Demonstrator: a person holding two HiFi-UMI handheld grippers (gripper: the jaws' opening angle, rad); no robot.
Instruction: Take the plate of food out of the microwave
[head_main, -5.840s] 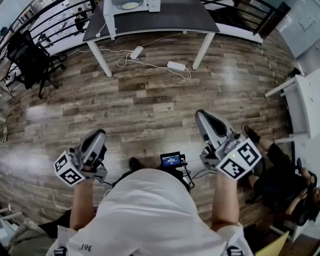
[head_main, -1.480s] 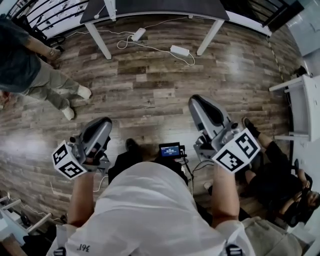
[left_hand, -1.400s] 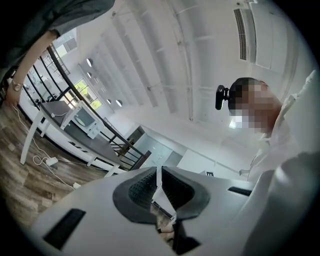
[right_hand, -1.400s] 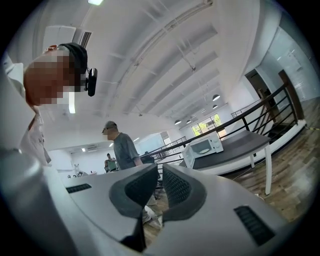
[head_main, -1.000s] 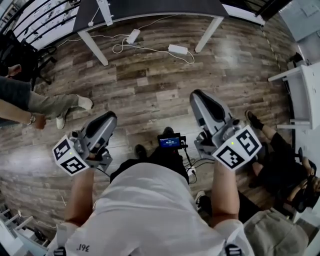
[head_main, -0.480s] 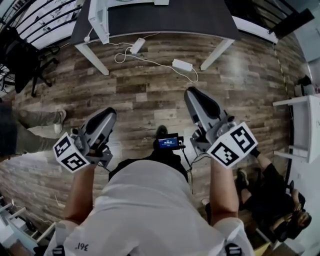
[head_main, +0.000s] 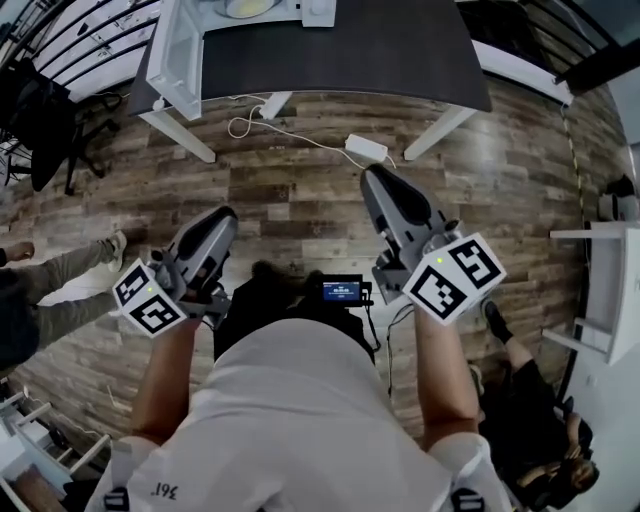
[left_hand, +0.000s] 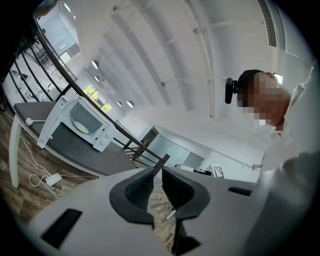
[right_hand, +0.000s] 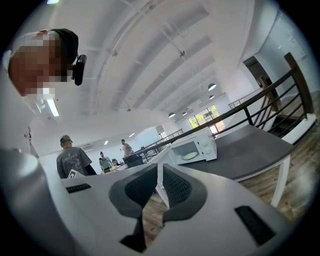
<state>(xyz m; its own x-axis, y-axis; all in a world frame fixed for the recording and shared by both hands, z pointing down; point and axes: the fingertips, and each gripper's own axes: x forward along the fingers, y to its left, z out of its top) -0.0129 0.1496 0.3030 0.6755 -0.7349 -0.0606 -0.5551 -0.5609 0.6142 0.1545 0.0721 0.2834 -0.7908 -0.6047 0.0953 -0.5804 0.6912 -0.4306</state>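
A white microwave stands on the dark grey table at the top edge of the head view, its door swung open to the left. Inside lies a plate of yellowish food, also visible in the left gripper view and the right gripper view. My left gripper and right gripper hang over the wood floor, well short of the table. In their own views the left gripper and right gripper are both shut with nothing between the pads.
A power adapter and cables lie on the floor under the table. A person's legs are at the left, and another person sits at the lower right. A black chair stands far left, a white table at the right.
The view has drawn closer to the table, so the open microwave and plate now show at the top. Both grippers stay shut and held out front. The person at left has walked.
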